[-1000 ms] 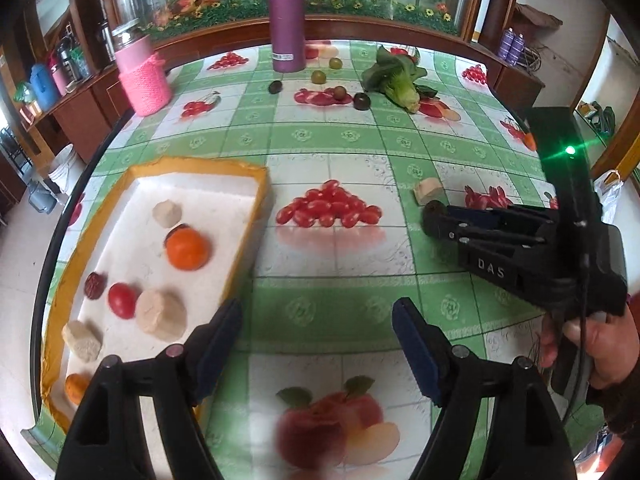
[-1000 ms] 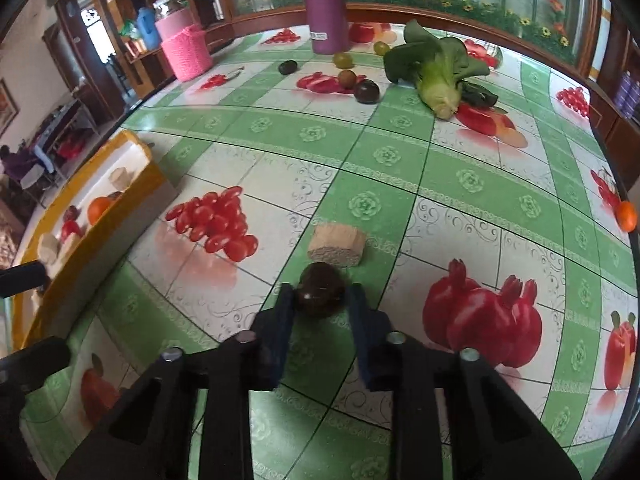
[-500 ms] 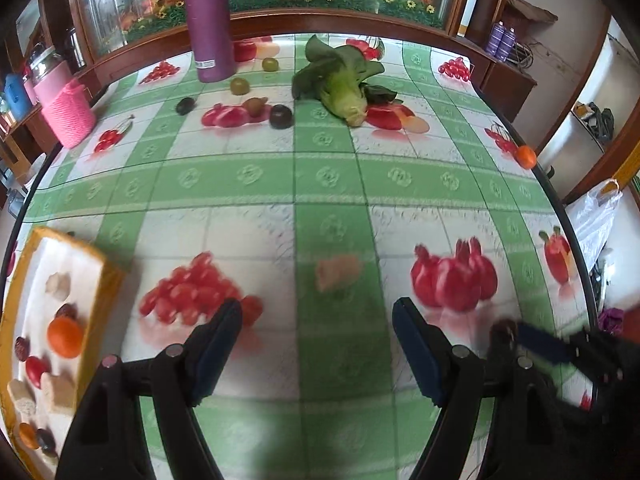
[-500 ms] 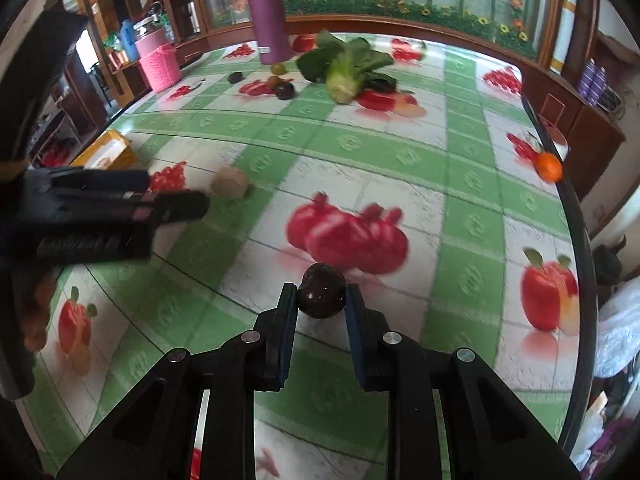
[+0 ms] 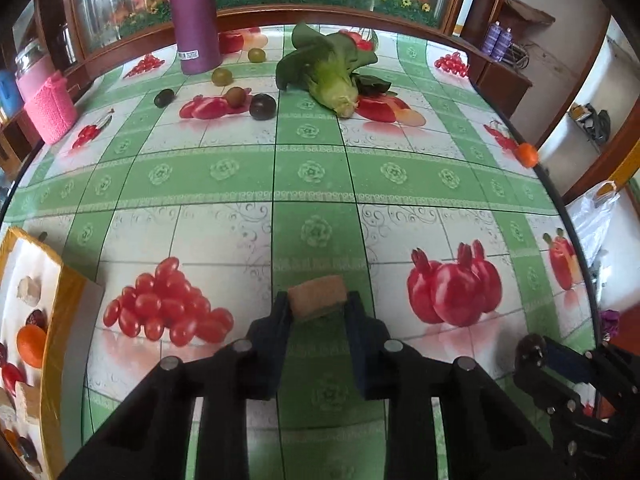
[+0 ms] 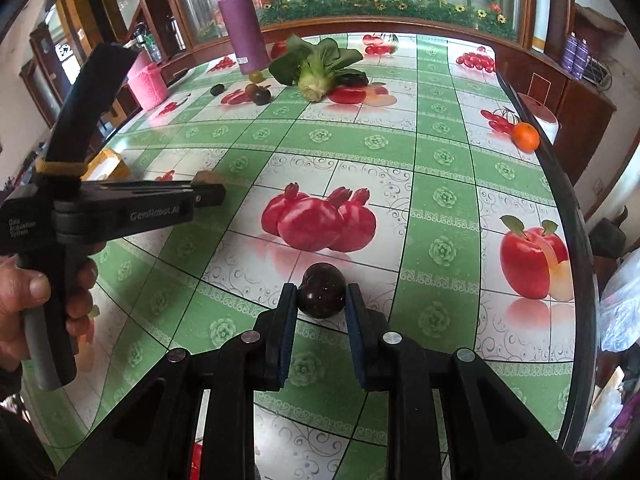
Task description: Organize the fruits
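Note:
A tan chunk (image 5: 317,299) lies on the fruit-print tablecloth. My left gripper (image 5: 318,307) is closing on it, and both pads touch its sides. In the right wrist view that left gripper (image 6: 210,197) reaches in from the left, held by a hand, with the chunk (image 6: 208,177) at its tip. My right gripper (image 6: 321,301) is shut on a dark plum (image 6: 321,293), held just above the cloth. The left wrist view also shows the right gripper (image 5: 538,356) at the lower right. A yellow-rimmed white tray (image 5: 74,294) at the left edge holds several fruits and tan pieces.
At the far side lie a bok choy (image 5: 328,70), a purple bottle (image 5: 194,16), two dark plums and some green grapes. A pink basket (image 5: 50,108) stands far left. An orange (image 6: 526,136) sits by the right table edge.
My left gripper swung right from above the tray to the tan chunk and closed its wide jaws onto it. My right gripper carried the plum to the right, away from the chunk.

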`<state>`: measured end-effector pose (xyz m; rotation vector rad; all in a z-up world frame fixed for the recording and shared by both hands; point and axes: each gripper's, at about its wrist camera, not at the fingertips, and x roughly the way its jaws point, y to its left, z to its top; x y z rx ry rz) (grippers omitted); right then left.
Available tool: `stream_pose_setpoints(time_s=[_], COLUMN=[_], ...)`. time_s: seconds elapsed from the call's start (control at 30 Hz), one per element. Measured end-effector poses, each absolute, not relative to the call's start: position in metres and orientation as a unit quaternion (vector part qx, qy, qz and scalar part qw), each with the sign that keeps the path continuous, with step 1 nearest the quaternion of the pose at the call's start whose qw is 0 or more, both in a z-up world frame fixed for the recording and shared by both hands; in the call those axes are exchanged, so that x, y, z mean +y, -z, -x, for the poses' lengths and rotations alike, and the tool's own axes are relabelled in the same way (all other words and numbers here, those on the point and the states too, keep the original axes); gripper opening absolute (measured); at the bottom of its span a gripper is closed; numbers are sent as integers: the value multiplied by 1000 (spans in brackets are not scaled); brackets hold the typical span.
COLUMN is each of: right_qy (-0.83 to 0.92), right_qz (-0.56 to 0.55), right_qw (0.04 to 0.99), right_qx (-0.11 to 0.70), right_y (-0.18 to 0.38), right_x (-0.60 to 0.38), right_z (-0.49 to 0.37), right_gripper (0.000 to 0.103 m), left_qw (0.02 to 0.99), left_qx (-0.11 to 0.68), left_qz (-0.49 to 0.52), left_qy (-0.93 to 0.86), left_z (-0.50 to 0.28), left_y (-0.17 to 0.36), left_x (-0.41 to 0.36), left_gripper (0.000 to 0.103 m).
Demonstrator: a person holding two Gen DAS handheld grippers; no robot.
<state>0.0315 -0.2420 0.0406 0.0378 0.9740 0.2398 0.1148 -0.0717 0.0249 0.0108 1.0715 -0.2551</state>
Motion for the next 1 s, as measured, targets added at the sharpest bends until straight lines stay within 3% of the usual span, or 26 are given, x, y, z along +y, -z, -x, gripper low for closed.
stream_pose_setpoints(time_s=[0.5,1.0], right_qy=[-117,-156], right_qz=[-16,1], right_qw=[881,879], right_qx=[458,450], right_y=[-60,-84], right_x=[-226,-146], right_z=[-9,-8], right_gripper=[24,24], left_qw=[852,874], left_qx=[493,464], left_qz=[37,59], left_qy=[170,131], left_z=[-40,-5], left_y=[-59,-81], left_x=[-29,50], left_gripper=[30,30])
